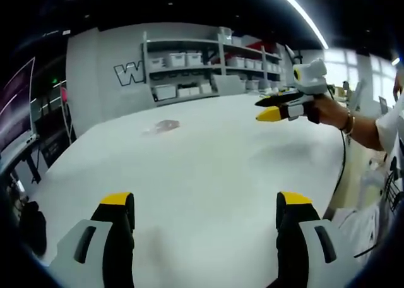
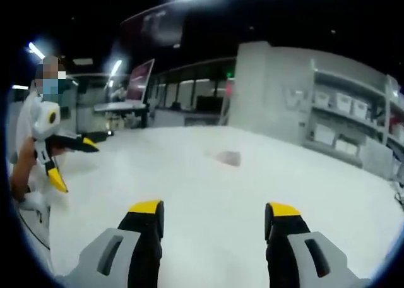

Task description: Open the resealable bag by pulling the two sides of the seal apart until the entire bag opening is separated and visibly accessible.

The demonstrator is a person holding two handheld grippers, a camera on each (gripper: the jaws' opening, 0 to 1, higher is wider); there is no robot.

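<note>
Yellow tips: both pairs of tongs have grey bodies, black jaws and yellow ends.
Left tongs point(image 1: 205, 209): in the left gripper view the jaws stand wide apart over the white table point(image 1: 208, 174), with nothing between them and touching nothing.
Left tongs from the other side: in the right gripper view they point(image 2: 71, 162) come in from the left, held by a person, jaws spread, one yellow tip pointing across the table and one pointing down.
Right tongs point(image 2: 214, 215): in the right gripper view the jaws are spread wide above the table point(image 2: 189, 193), holding nothing.
Right tongs from the other side: in the left gripper view they point(image 1: 268, 110) enter from the right in a hand point(image 1: 328, 114) with a bracelet at the wrist; whether the jaws are apart cannot be told from this angle.
Bag point(image 1: 162, 126): small, clear, lying flat on the table well ahead of both pairs of tongs, toward the far edge; in the right gripper view it point(image 2: 228, 157) is a faint blur. Its seal and any contents are too small to make out.
Table: white, wide, its far edge toward a grey wall.
Shelves point(image 1: 208, 67): against the far wall, holding rows of white bins point(image 1: 177, 59); what is in the bins cannot be seen.
Screen point(image 2: 140, 79): beyond the table's far left corner in the right gripper view.
</note>
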